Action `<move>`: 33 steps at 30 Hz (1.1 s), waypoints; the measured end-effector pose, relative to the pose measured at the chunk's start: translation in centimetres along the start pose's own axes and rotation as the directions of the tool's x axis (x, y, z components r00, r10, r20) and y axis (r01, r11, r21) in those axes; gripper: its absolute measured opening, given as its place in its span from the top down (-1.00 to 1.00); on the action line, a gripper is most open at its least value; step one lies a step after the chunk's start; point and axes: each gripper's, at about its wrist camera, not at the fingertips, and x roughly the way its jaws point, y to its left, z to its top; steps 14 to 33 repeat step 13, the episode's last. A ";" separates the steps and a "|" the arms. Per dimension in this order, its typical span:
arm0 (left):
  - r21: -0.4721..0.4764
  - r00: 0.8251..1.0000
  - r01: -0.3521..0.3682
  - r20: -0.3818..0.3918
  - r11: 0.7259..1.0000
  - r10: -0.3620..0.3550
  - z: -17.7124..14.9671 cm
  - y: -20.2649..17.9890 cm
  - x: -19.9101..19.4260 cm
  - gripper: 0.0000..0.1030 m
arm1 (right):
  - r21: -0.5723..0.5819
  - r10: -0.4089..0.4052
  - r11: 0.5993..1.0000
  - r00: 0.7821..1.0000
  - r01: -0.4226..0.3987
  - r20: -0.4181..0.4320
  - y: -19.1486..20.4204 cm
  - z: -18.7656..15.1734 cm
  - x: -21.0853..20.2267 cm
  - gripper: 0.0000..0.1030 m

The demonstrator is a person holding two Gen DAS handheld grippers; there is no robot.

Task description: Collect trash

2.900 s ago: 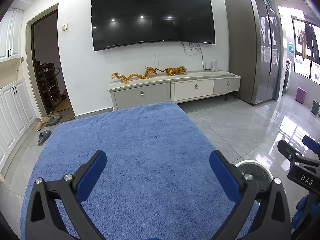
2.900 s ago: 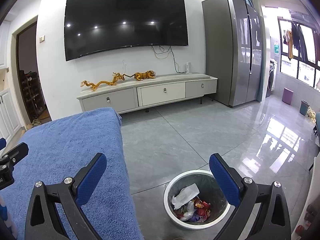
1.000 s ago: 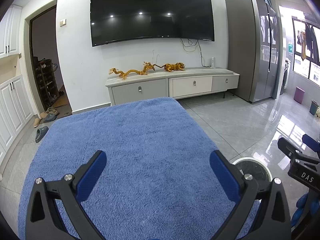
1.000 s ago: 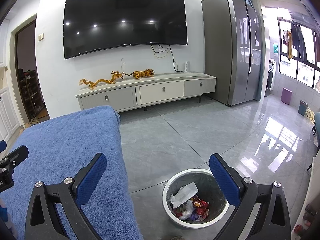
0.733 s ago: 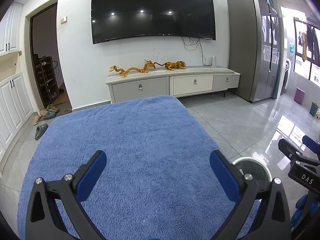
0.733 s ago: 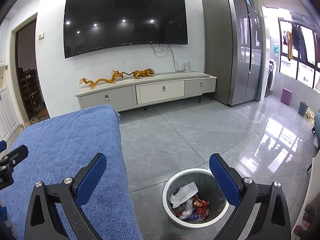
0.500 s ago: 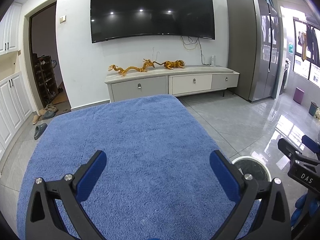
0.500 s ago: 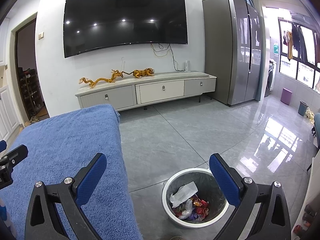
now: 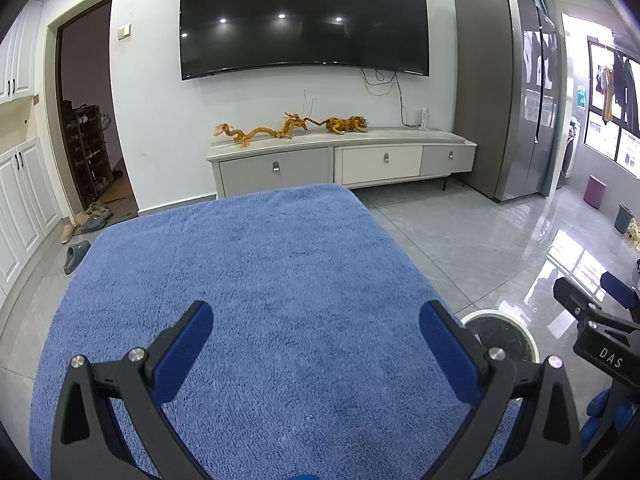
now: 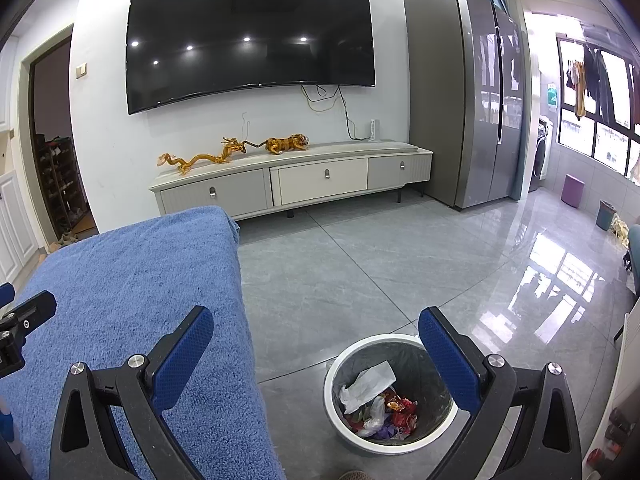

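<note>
Comparing this moment with the views from a few seconds back, I find almost nothing has changed: both tools hover where they were, and only the left wrist view has drifted slightly, so the blue fluffy towel-covered desk [image 9: 256, 280] sits a little lower in it. I read that as the work being at or near its end, since I see no loose trash left to fetch.

Going left to right: the left tool [image 9: 316, 350] is spread wide with nothing between its two blue pads, held over the near part of the desk. The desk top shows no item on it in either view; I count zero pieces of rubbish there. Just right of the desk, on the grey tiled floor [image 10: 360, 272], stands one round white-rimmed waste bin [image 10: 390, 394], near me. The right tool [image 10: 316, 352] is likewise spread and empty, hanging above the gap between desk edge and bin.

The trash is all in that bin: one crumpled white paper [image 10: 368, 382] on top, and below it a heap of red, purple and pale wrappers [image 10: 386, 412] that I cannot count singly.

Far off I count one black wall television [image 10: 248, 44], one long pale TV cabinet [image 10: 292, 184] and two golden figurines [image 10: 236, 150].
</note>
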 end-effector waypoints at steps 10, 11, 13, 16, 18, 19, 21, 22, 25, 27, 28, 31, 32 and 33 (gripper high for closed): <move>-0.004 1.000 0.000 -0.001 1.000 0.000 -0.1 0.0 0.0 -1.00 | 0.000 -0.001 1.000 1.000 0.001 0.000 0.0 0.0 0.0 -1.00; -0.004 1.000 -0.001 -0.002 1.000 0.001 -0.1 0.0 0.0 -1.00 | -0.001 0.000 1.000 1.000 0.000 0.000 0.0 0.0 0.0 -1.00; -0.010 1.000 -0.006 -0.002 1.000 0.006 -0.1 0.1 0.0 -1.00 | -0.001 0.000 1.000 1.000 0.000 0.001 0.0 0.0 0.0 -1.00; -0.010 1.000 -0.006 -0.002 1.000 0.006 -0.1 0.1 0.0 -1.00 | -0.001 0.000 1.000 1.000 0.000 0.001 0.0 0.0 0.0 -1.00; -0.010 1.000 -0.006 -0.002 1.000 0.006 -0.1 0.1 0.0 -1.00 | -0.001 0.000 1.000 1.000 0.000 0.001 0.0 0.0 0.0 -1.00; -0.010 1.000 -0.006 -0.002 1.000 0.006 -0.1 0.1 0.0 -1.00 | -0.001 0.000 1.000 1.000 0.000 0.001 0.0 0.0 0.0 -1.00; -0.010 1.000 -0.006 -0.002 1.000 0.006 -0.1 0.1 0.0 -1.00 | -0.001 0.000 1.000 1.000 0.000 0.001 0.0 0.0 0.0 -1.00; -0.010 1.000 -0.006 -0.002 1.000 0.006 -0.1 0.1 0.0 -1.00 | -0.001 0.000 1.000 1.000 0.000 0.001 0.0 0.0 0.0 -1.00; -0.010 1.000 -0.006 -0.002 1.000 0.006 -0.1 0.1 0.0 -1.00 | -0.001 0.000 1.000 1.000 0.000 0.001 0.0 0.0 0.0 -1.00; -0.010 1.000 -0.006 -0.002 1.000 0.006 -0.1 0.1 0.0 -1.00 | -0.001 0.000 1.000 1.000 0.000 0.001 0.0 0.0 0.0 -1.00; -0.010 1.000 -0.006 -0.002 1.000 0.006 -0.1 0.1 0.0 -1.00 | -0.001 0.000 1.000 1.000 0.000 0.001 0.0 0.0 0.0 -1.00; -0.010 1.000 -0.006 -0.002 1.000 0.006 -0.1 0.1 0.0 -1.00 | -0.001 0.000 1.000 1.000 0.000 0.001 0.0 0.0 0.0 -1.00; -0.010 1.000 -0.006 -0.002 1.000 0.006 -0.1 0.1 0.0 -1.00 | -0.001 0.000 1.000 1.000 0.000 0.001 0.0 0.0 0.0 -1.00; -0.010 1.000 -0.006 -0.002 1.000 0.006 -0.1 0.1 0.0 -1.00 | -0.001 0.000 1.000 1.000 0.000 0.001 0.0 0.0 0.0 -1.00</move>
